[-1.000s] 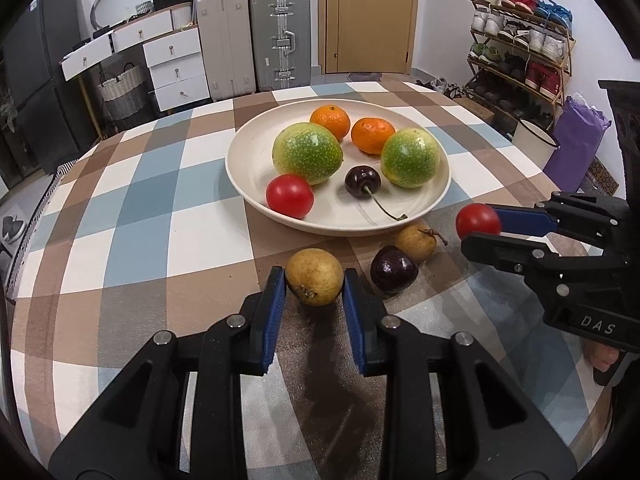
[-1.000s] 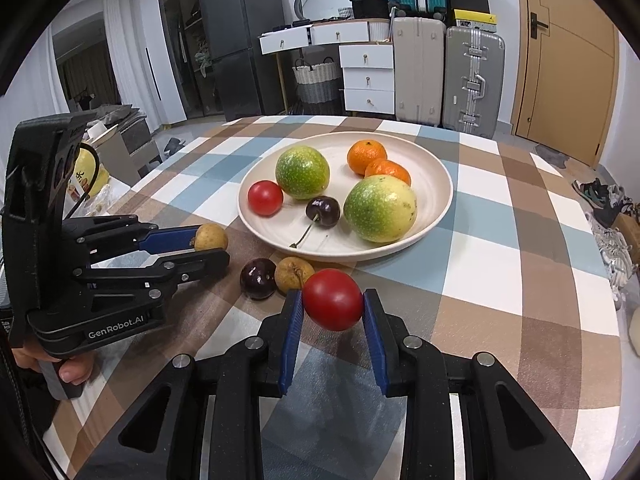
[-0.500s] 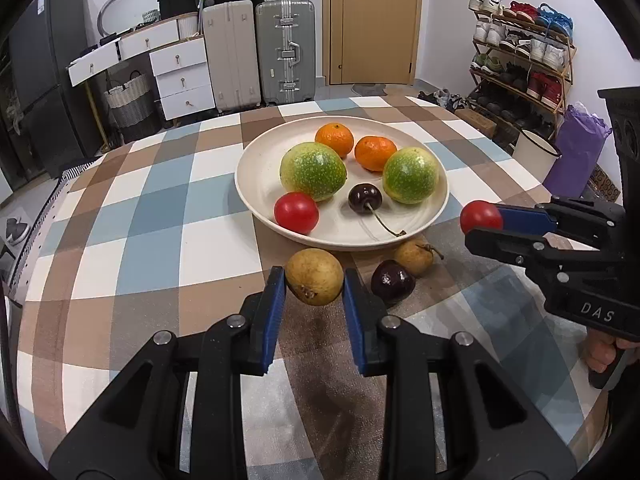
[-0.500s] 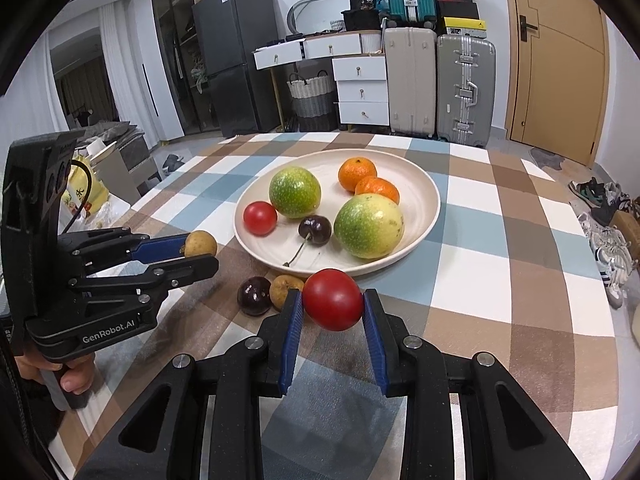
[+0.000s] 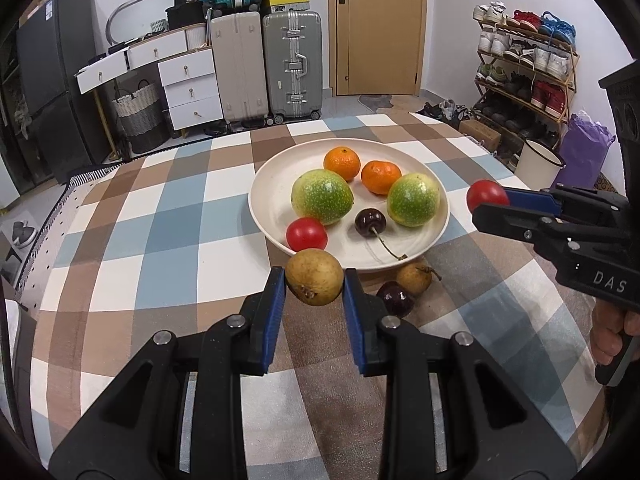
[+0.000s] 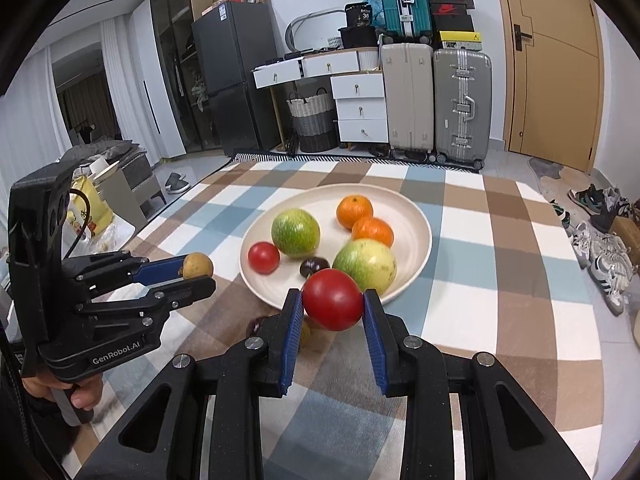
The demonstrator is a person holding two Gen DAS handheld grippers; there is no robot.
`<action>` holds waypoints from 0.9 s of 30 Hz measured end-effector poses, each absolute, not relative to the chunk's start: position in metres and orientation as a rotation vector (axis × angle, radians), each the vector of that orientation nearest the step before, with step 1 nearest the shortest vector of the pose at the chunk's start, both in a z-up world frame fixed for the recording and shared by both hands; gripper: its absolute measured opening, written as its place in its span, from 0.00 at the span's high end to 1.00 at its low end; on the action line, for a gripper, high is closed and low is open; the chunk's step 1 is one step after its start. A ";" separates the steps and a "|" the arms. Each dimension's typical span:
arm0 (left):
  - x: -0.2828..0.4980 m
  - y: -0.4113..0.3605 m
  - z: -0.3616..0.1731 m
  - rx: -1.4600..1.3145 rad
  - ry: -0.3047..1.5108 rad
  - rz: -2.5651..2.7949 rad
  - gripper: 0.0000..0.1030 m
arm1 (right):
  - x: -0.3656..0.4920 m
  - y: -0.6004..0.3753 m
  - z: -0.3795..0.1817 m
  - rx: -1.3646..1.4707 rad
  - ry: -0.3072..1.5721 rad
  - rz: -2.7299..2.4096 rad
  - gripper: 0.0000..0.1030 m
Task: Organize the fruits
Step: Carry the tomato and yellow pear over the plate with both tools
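Observation:
My left gripper [image 5: 314, 285] is shut on a small yellow-brown pear [image 5: 314, 277], held above the table just in front of the cream plate [image 5: 267, 210]. My right gripper [image 6: 331, 306] is shut on a red tomato [image 6: 332, 299], also lifted near the plate's front rim. On the plate lie two green fruits [image 5: 322, 197], two oranges [image 5: 342, 163], a tomato [image 5: 306, 234] and a dark cherry [image 5: 371, 221]. A second small pear [image 5: 413, 278] and a dark plum [image 5: 395, 299] rest on the tablecloth below the plate. Each gripper shows in the other's view: the right gripper [image 5: 490, 202] and the left gripper [image 6: 198, 270].
The table has a checked brown, blue and white cloth [image 5: 168, 216]. Behind it stand suitcases [image 5: 294, 64], white drawers [image 5: 192, 88], a woven basket [image 5: 138, 114] and a door. A shoe rack [image 5: 524, 64] and a white bucket [image 5: 538, 158] stand to the right. A hand [image 5: 612, 330] holds the right gripper's handle.
Both grippers have risen with their fruits still held; the pear and the tomato are now clear of the tablecloth and sit higher against the plate.

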State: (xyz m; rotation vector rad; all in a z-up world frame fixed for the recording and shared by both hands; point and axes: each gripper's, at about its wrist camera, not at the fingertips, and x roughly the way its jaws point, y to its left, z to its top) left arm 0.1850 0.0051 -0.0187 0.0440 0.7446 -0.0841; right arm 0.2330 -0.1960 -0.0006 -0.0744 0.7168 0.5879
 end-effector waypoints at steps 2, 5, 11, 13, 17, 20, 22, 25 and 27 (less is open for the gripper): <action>0.184 0.004 -0.015 0.047 0.738 -0.084 0.75 | 0.234 -0.196 0.004 -0.076 0.710 0.589 0.70; 0.185 0.002 -0.009 0.047 0.725 -0.084 0.75 | 0.237 -0.195 0.012 -0.081 0.701 0.590 0.70; 0.189 0.000 -0.001 0.044 0.708 -0.085 0.75 | 0.245 -0.192 0.026 -0.099 0.680 0.591 0.70; 0.192 -0.001 0.001 0.038 0.706 -0.084 0.75 | 0.249 -0.193 0.030 -0.091 0.679 0.593 0.70; 0.201 -0.002 0.002 0.034 0.708 -0.086 0.75 | 0.257 -0.194 0.036 -0.087 0.672 0.586 0.70; 0.209 -0.002 -0.001 0.022 0.713 -0.086 0.75 | 0.266 -0.193 0.036 -0.061 0.684 0.591 0.70; 0.214 -0.003 -0.002 0.012 0.714 -0.090 0.75 | 0.271 -0.192 0.033 -0.044 0.692 0.586 0.70; 0.220 -0.004 -0.004 0.013 0.710 -0.093 0.75 | 0.278 -0.189 0.029 -0.023 0.703 0.584 0.70; 0.225 -0.006 -0.006 0.007 0.711 -0.097 0.75 | 0.283 -0.185 0.025 -0.022 0.712 0.580 0.70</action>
